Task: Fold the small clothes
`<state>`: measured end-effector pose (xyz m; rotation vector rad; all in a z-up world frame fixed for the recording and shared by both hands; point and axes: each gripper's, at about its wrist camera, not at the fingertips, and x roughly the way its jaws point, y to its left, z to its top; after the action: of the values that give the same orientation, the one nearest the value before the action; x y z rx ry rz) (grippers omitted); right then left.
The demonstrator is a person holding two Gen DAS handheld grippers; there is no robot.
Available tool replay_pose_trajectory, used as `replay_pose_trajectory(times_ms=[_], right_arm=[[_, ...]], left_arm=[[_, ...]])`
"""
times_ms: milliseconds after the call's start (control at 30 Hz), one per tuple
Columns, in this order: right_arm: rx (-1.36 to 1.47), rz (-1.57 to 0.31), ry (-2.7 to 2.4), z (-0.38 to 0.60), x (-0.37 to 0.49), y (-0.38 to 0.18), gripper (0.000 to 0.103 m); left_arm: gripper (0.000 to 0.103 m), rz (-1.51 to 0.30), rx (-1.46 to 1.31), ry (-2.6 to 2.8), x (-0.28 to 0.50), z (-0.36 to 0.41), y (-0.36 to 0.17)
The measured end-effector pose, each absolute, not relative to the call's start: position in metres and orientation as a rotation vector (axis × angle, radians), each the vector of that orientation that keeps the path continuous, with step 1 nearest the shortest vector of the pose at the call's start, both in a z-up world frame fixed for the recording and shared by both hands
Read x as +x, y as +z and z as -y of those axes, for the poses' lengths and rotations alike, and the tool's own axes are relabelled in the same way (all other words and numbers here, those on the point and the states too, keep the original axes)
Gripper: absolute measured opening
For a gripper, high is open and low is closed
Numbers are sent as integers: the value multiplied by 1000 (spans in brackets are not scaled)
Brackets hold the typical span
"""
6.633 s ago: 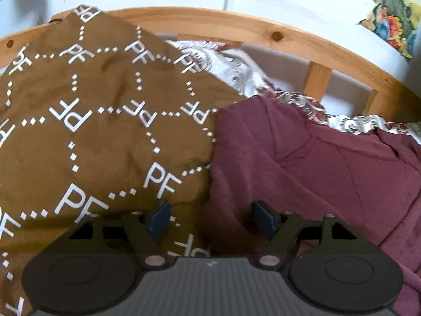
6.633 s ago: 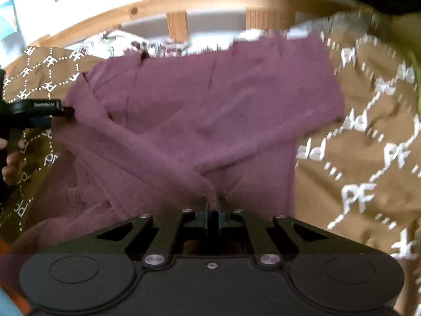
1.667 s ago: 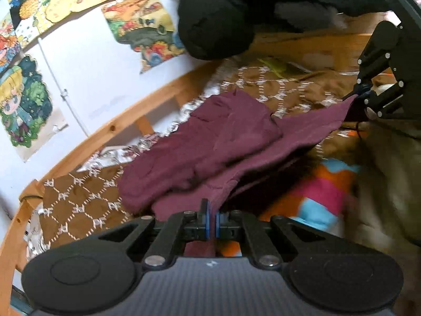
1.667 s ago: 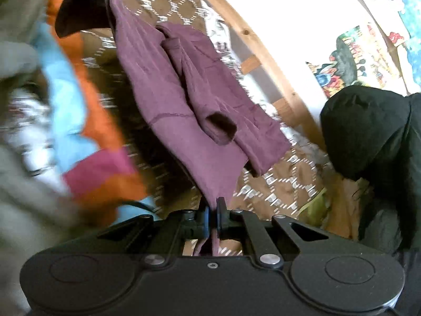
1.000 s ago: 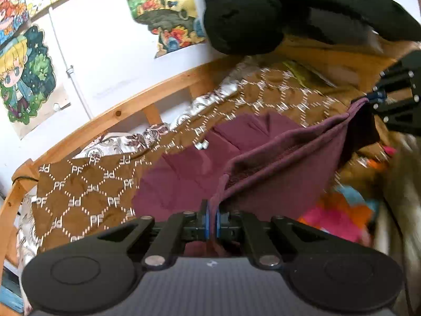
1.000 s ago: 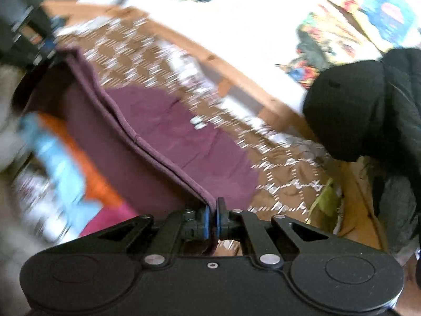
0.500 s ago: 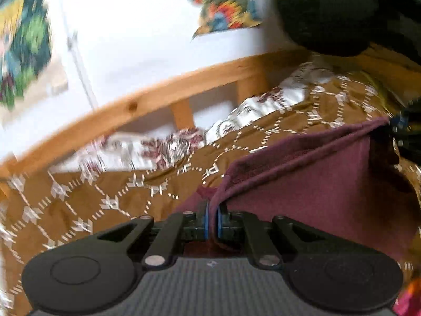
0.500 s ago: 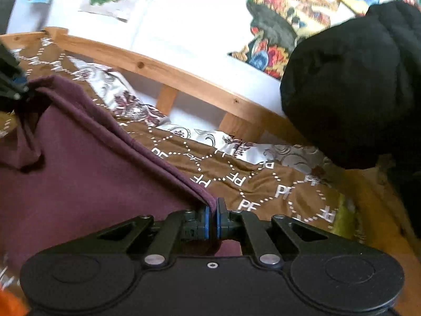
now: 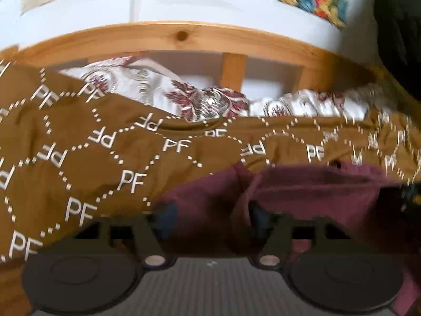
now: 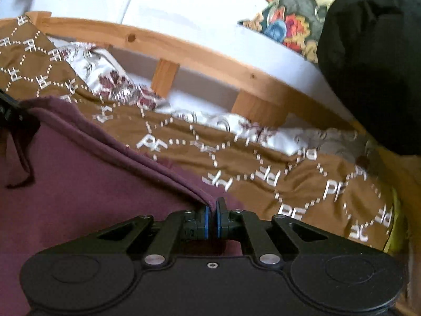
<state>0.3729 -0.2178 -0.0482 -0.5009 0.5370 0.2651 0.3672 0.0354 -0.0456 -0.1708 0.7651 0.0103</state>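
Maroon fabric, the small garment (image 10: pixel 79 197), is laid on the brown bedspread (image 10: pixel 289 173). Its hem is pinched by the right hand-held gripper (image 10: pixel 212 220); the left hand-held gripper (image 9: pixel 210 220) is opening over it, the cloth loose between its jaws. Release on the right seems due next.

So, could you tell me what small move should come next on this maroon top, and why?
Probably open the right gripper: its pads are shut on the folded edge of the maroon top, which already lies on the brown bedspread. The left gripper is opening, with the cloth loose between its fingers.
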Motion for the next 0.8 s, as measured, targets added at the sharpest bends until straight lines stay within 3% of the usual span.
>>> replay_pose_trajectory(times_ms=[100, 200, 267, 367, 633, 733, 800], right_arm=[[-467, -567, 261, 220, 376, -52, 13], [-455, -558, 262, 217, 374, -47, 29], [-439, -555, 266, 217, 373, -41, 58], [-397, -551, 276, 222, 368, -35, 78], [-341, -660, 305, 233, 363, -40, 84], [-393, -687, 313, 229, 361, -51, 84], [-406, -692, 310, 229, 362, -57, 84]], left_arm=[[91, -726, -227, 12, 359, -46, -38], [99, -700, -225, 12, 352, -50, -27], [101, -691, -212, 4, 343, -49, -21], [102, -700, -156, -31, 325, -40, -16], [102, -731, 342, -61, 286, 30, -25], [101, -759, 398, -57, 288, 41, -38], [94, -804, 409, -46, 296, 42, -48]])
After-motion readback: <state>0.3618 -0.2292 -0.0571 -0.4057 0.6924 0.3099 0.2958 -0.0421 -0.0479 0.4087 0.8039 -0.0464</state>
